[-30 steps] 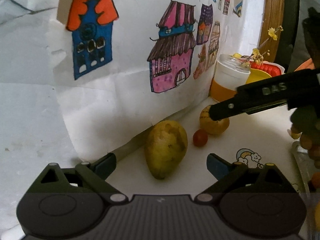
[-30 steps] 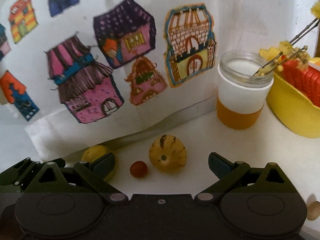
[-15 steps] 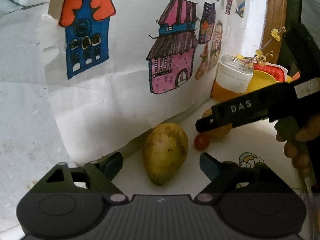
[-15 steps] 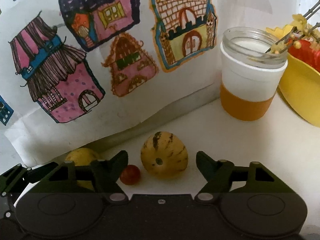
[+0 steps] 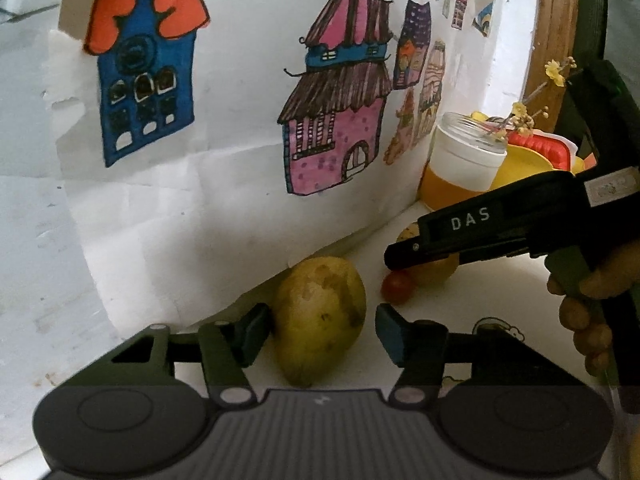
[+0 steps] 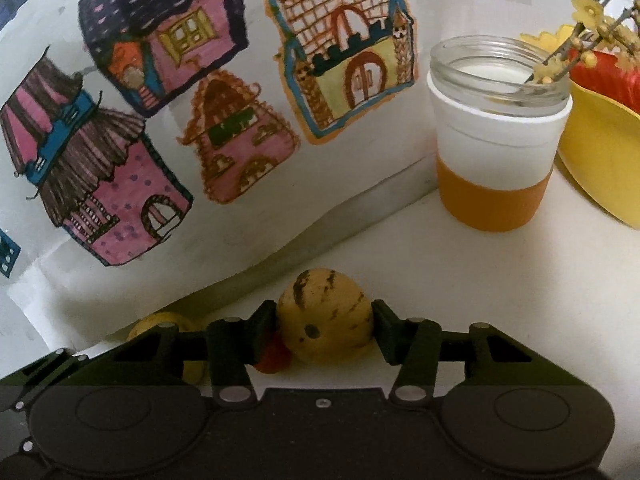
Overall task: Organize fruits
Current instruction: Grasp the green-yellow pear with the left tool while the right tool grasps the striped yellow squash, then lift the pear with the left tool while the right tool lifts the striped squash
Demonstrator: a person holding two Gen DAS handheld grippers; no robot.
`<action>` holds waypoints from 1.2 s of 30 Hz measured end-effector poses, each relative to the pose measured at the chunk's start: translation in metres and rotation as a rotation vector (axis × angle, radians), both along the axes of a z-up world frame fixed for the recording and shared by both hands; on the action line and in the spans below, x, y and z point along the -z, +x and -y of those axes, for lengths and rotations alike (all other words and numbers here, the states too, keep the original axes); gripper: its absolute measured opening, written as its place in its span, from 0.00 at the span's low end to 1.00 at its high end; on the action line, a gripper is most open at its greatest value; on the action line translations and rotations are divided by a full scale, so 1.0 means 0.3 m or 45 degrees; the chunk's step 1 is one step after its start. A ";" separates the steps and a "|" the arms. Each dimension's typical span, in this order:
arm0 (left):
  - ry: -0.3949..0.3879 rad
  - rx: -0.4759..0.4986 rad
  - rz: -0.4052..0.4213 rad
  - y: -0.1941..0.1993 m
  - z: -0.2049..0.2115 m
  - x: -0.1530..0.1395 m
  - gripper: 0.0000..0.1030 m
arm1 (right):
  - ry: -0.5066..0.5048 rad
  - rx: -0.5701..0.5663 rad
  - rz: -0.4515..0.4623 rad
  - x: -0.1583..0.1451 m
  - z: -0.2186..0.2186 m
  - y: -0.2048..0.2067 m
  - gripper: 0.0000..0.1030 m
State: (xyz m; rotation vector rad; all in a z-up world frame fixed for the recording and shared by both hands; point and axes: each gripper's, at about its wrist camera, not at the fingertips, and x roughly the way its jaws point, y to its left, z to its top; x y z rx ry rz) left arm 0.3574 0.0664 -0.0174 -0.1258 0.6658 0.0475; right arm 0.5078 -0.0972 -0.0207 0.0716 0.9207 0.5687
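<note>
A spotted yellow-green mango [image 5: 320,320] lies on the white table against the paper backdrop. My left gripper [image 5: 322,332] straddles it, open; the left pad [image 5: 256,330] is at its skin and a thin gap shows at the right pad. A small round yellow fruit with dark stripes [image 6: 325,326] sits between my right gripper's [image 6: 325,332] pads, which press both its sides. A small red tomato [image 5: 397,287] [image 6: 272,356] rests between the two fruits. In the left wrist view, the right gripper's black finger [image 5: 460,236] hides most of the striped fruit.
A glass jar with a white and orange sleeve [image 6: 498,136] stands behind the fruits. A yellow bowl [image 6: 600,152] holding red items is at the right, with yellow flower sprigs [image 5: 520,116] above it. A paper sheet of painted houses [image 5: 240,120] walls the left and back. A hand [image 5: 588,312] grips the right tool.
Both grippers have moved forward and narrowed their jaws: the left around the mango, the right until its pads met the striped fruit.
</note>
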 end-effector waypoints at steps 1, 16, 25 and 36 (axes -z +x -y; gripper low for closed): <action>0.001 -0.005 -0.003 0.003 -0.001 0.002 0.58 | -0.001 0.000 0.001 0.004 0.000 0.006 0.52; -0.018 0.027 -0.039 -0.037 0.019 -0.006 0.54 | 0.011 0.004 -0.003 -0.032 0.051 -0.072 0.51; -0.067 0.064 -0.061 -0.106 0.064 -0.013 0.54 | 0.037 0.021 -0.003 -0.060 0.154 -0.180 0.51; -0.104 0.101 -0.062 -0.222 0.152 -0.061 0.54 | 0.052 0.052 0.005 -0.130 0.275 -0.308 0.51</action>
